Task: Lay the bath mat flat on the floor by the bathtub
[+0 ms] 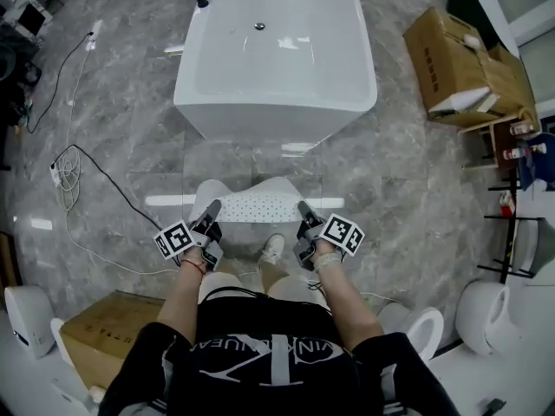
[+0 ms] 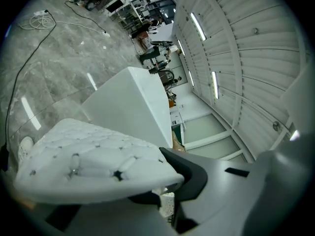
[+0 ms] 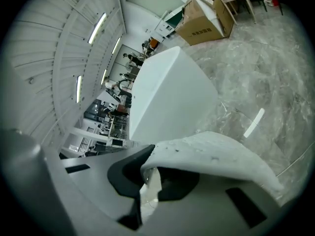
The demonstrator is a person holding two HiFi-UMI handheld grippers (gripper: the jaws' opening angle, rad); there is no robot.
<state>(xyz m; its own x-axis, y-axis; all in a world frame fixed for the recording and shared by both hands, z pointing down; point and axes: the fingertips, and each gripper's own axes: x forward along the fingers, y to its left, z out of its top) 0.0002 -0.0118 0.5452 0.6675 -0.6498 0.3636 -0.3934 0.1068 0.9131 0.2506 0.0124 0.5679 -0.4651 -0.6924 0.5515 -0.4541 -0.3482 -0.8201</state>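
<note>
You have one bath mat, and both grippers hold it. The left gripper has its jaws pressed together on the mat's left end. The right gripper pinches the opposite end, with the mat's edge caught between its jaws.

The mat stretches between the two grippers, just short of the near end of the single bathtub. It appears to be lifted off the floor, not lying on it. Its long axis runs across you, side to side, parallel to that near end of the bathtub. Neither hand is nearer the bathtub; both sit level with each other.

In the left gripper view the dimpled mat drapes over the jaws with the bathtub straight beyond it. The right gripper view shows the same thing mirrored: mat, then bathtub.

The bare floor you want lies below the mat and toward the bathtub, so the coming move looks like an even lowering with both ends.
</note>
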